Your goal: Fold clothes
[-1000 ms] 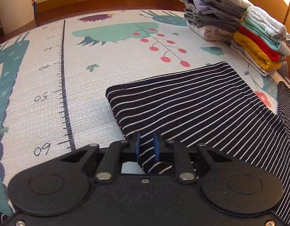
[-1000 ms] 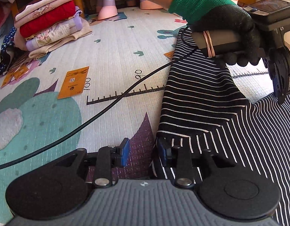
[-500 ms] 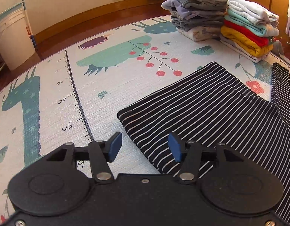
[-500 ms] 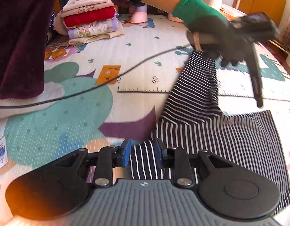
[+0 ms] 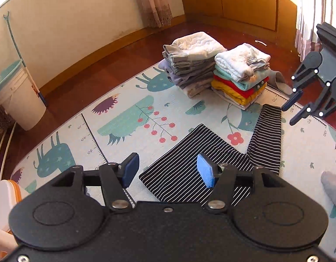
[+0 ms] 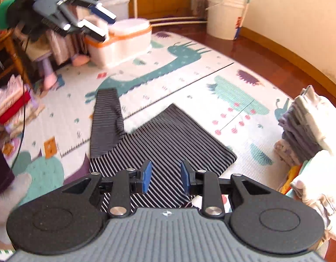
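Change: your left gripper [image 5: 166,170], shut on the black white-striped knit garment [image 5: 202,163] a second ago, now hangs spread and empty, lifted above it.
Right gripper [image 6: 165,176]: raised too, jaws parted, holding nothing.
Garment: flat on the animal-print foam play mat [image 5: 115,118], one sleeve stretched out; folding looks unfinished.
Left view only: two stacks of folded clothes [image 5: 216,65] in full.
Right view only: white orange-banded storage box [image 6: 122,41].

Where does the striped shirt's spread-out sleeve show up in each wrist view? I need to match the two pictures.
Left wrist: the sleeve runs up the right of centre, its cuff pointing toward the colourful folded stack.
Right wrist: the sleeve lies left of centre, its cuff toward the teal dinosaur print.
Shared landmark: the white bucket, far left in the left view, top right in the right view.
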`<state>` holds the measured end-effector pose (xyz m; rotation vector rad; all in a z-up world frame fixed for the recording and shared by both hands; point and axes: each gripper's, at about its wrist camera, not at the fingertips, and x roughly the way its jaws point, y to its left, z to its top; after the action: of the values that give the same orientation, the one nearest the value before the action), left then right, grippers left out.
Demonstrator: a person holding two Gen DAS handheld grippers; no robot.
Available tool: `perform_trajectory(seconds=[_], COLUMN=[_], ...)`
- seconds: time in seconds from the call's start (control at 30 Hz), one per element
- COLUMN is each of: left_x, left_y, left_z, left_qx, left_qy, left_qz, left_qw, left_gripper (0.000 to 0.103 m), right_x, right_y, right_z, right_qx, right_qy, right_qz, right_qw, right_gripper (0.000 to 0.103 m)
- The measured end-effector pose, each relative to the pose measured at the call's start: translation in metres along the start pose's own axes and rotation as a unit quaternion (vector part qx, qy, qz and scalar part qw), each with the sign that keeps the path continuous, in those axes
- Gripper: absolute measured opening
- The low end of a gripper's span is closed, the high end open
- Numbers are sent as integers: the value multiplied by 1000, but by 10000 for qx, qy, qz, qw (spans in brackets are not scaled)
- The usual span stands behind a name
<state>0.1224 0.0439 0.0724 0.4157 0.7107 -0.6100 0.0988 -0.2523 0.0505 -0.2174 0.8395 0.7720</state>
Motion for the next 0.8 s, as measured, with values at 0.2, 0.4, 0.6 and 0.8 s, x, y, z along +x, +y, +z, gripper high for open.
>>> perform_trajectory(seconds=[0.2,0.4,0.6,0.8], left_x=[-46,3,33,67], left_y=[-70,-113,-126,-182], left_z=[-8,-95,-146,-173], left_qx=[-489,-386,-527,843], left_qy=[-41,917,1209,1014], left_qz=[-70,533,830,182], left_qw=[9988,9936,9878,9911], left_gripper=[63,47,37,38], right_x=[-73,-83,-95,-105], right_y=[-3,1,-3,15], right_z=[37,13,-7,3], right_qx=[1965,2370,3255,3019], right_qy=[-1121,-990,-985,-1752], right_qz=[391,-201,-462,-267], right_qw=[9733,9662,9392,9367], right_gripper=[42,42,45,64])
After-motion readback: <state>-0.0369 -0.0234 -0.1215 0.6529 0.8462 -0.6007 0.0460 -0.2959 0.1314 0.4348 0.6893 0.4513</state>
